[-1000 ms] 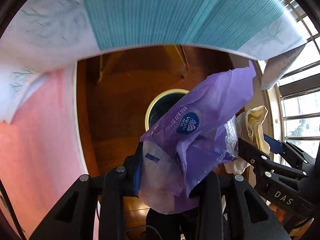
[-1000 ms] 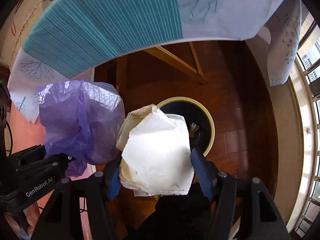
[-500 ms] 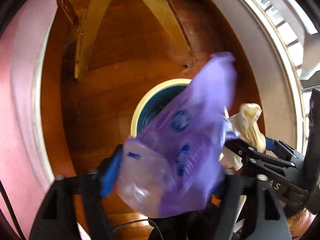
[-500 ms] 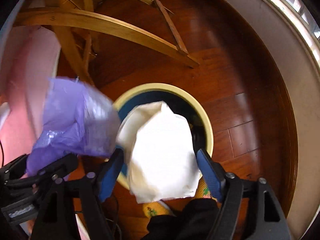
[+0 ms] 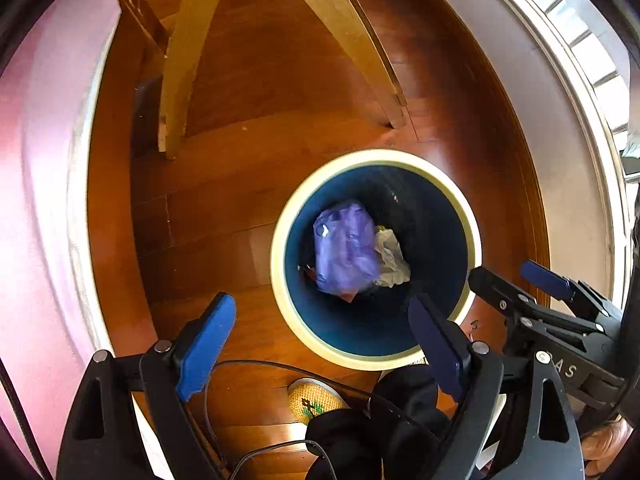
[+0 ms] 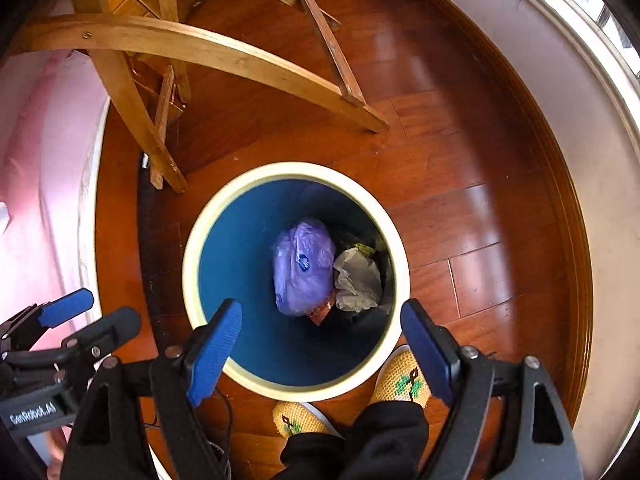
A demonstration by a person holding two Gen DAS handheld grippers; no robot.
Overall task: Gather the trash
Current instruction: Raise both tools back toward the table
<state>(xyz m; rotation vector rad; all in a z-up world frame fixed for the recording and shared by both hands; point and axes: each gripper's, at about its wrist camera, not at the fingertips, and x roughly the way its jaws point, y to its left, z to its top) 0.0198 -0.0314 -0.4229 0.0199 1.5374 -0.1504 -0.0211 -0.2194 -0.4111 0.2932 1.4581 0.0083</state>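
A round bin with a cream rim [image 5: 277, 268] [image 6: 190, 276] and a blue inside stands on the wooden floor right below both grippers. A crumpled purple plastic bag [image 5: 344, 252] [image 6: 300, 272] lies at its bottom, with a crumpled white paper [image 5: 391, 262] [image 6: 358, 280] beside it on the right. My left gripper [image 5: 320, 308] points down over the bin's near left rim, its jaws opening with nothing between them. My right gripper [image 6: 320, 308] hangs over the bin's near edge, its jaws also opening and empty. Each gripper shows at the edge of the other's view.
Pale wooden furniture legs [image 5: 352, 40] [image 6: 224, 56] stand on the floor beyond the bin. A pink cloth [image 5: 36, 200] hangs at the left, a white wall base [image 6: 580, 120] curves at the right. A person's knitted slippers [image 6: 400, 380] and a black cable [image 5: 260, 364] lie near the bin.
Both grippers came down from beside the tablecloth to just above the bin and opened. The purple bag and the white paper left the jaws and now lie in the bin.
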